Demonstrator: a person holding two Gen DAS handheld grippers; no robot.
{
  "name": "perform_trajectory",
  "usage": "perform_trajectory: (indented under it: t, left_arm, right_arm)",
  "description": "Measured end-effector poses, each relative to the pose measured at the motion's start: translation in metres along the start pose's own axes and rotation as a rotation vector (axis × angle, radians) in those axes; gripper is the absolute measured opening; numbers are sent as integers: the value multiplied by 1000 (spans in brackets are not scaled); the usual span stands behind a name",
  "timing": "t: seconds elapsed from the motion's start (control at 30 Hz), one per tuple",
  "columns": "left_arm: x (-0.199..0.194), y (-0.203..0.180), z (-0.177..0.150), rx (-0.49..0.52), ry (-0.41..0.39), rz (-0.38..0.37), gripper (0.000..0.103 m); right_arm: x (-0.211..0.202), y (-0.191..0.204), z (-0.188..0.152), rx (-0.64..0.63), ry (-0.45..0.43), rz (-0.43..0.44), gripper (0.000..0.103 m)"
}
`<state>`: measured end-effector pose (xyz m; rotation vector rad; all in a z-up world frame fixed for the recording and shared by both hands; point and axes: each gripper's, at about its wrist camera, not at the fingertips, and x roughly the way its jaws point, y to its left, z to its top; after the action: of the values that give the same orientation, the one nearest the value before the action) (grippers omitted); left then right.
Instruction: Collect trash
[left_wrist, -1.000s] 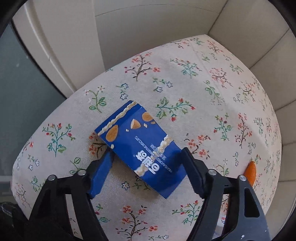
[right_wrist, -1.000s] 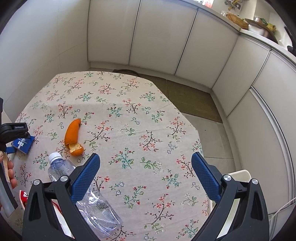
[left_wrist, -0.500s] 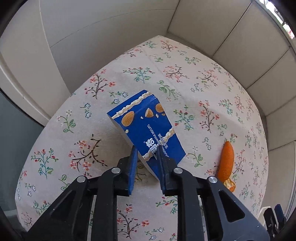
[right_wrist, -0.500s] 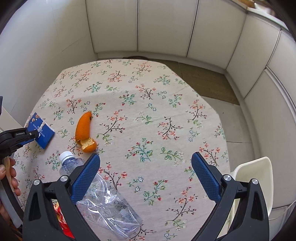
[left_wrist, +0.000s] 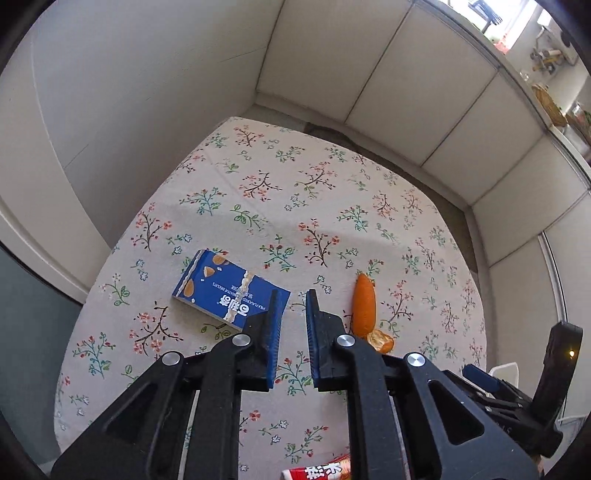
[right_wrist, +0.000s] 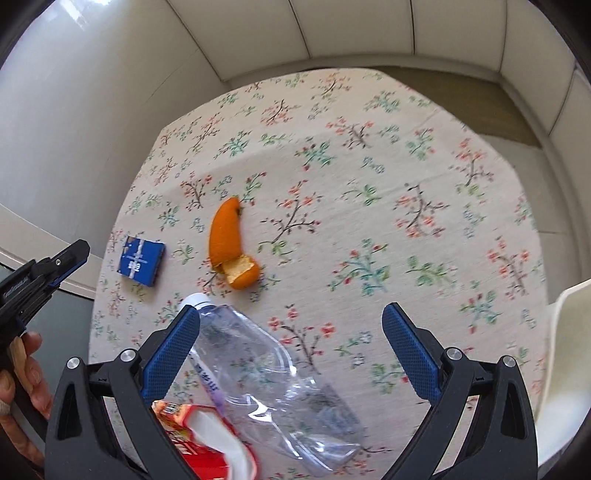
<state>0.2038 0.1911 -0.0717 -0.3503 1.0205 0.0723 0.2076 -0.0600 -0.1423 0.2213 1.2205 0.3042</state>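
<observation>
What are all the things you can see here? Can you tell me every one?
biscuit box: one, blue, flat on the table's left side
orange peel: one, orange, right of the box
plastic bottle: one, clear, crushed, lying at the near edge
snack packet: one, red and white, beside the bottle
tablecloth: one, cream with flowers, covering the table
chair: one, whitish, at the table's right
left claw: one, black with blue pads, shut and empty, above the box
right claw: one, same colours, open over the bottle
hand: one, holding the left claw
</observation>
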Motion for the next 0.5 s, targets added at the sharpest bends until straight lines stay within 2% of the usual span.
perform_trajectory:
  t: [0.03,0.07,0.1,0.13,0.27,0.33,0.43,0.5]
  left_arm:
    - [4,1,2,14,24,15,48]
    - [12,5,3,16,57,40,65]
    - [21,11,3,12,85,65,77]
    - [32,18,3,10,111,90,75]
    - [75,28,1,61,205,192,77]
    - [87,25,1,100,202,242,86]
    - [93,24,3,107,190,280,92]
    - [88,30,7,52,170,249,92]
  right_arm:
    - [1,2,-1,2,2,5,96]
    - [0,3,-1,-1,0,6,96]
    - [-1,5,-2,-6,-2,7,96]
    - [-2,6,-3,-10,-3,9,96]
    - [-11,-1,-3,-13,-15,-4,96]
    - [-14,-7,-3,-4,-16,-10,96]
    - [-14,-15,-2,6,-10,-19,96]
    - [-13,-18,-2,15,-8,-16,96]
